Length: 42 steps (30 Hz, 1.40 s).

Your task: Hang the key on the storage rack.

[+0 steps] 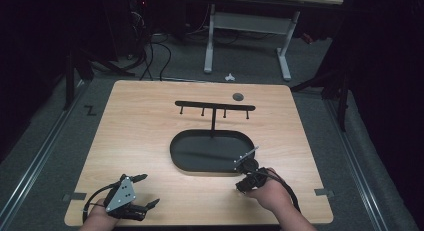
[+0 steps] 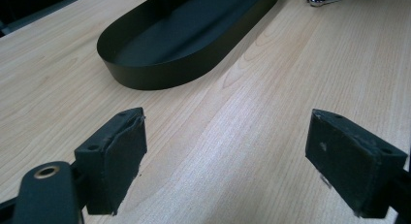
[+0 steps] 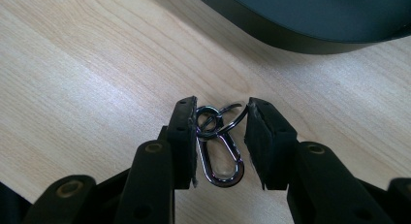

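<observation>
Right gripper (image 3: 220, 136) jaws bracketing silver metal carabiner keyring (image 3: 220, 151) on pale wooden desk (image 3: 87, 73), grasp apparently incomplete; left gripper (image 2: 228, 161) released, idle; black oval tray (image 1: 210, 151) empty

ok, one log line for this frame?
left claw open, idle | right claw closing around carabiner keyring on table | beside black tray

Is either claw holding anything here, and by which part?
The right claw has its jaws closing around a metal carabiner keyring at its ring end; firm contact cannot be told. The left claw is open, holding nothing.

Left gripper (image 2: 225, 156) jaws wide; right gripper (image 3: 220, 136) jaws narrowed
</observation>
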Available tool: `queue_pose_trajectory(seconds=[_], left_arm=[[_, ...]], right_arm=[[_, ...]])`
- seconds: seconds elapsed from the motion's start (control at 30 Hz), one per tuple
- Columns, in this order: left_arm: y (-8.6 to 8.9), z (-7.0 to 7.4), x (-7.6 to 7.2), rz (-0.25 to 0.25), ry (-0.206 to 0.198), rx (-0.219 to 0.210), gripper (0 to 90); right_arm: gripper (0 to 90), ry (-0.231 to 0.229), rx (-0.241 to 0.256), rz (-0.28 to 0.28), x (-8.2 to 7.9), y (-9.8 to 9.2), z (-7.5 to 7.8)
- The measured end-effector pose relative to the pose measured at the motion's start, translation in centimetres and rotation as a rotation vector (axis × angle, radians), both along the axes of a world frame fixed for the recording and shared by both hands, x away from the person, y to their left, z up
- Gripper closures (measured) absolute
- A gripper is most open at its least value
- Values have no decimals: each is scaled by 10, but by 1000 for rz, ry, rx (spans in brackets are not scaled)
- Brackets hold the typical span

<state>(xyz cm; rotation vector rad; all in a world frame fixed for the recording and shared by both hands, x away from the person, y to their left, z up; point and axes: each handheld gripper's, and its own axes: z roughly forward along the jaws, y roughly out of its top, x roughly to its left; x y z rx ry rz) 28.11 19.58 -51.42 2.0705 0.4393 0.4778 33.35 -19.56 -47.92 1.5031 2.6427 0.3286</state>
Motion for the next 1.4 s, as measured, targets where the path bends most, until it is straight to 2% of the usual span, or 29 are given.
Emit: queue_pose_trajectory(seconds=[0.2,0.23,0.3,0.37,0.6,0.93,1.07,1.13,1.17,1.4], left_arm=[[0,0,0,0,0,0,153],[0,0,0,0,0,0,153],[0,0,0,0,1,1,153],[0,0,0,-1,1,1,153],[0,0,0,-1,0,-1,153],[0,0,0,3,-3,-6,153],[1,0,0,6,-2,-7,153],[1,0,0,8,-3,-9,153],[1,0,-1,9,0,-8,153],[2,0,-2,16,-1,-10,153]], right_arm=[[755,6,3,-8,-1,-1,-3],[797,3,1,-7,-2,-1,-3],[812,-5,-3,3,-1,-2,-2],[870,-12,6,-5,-2,-3,1],[881,-19,2,-6,-4,-2,1],[885,-25,-12,20,-2,2,2],[885,-32,-14,12,0,-1,11],[885,-35,-6,-7,0,-4,17],[885,-29,5,-36,0,-7,21],[885,-32,11,-66,-2,-16,36]])
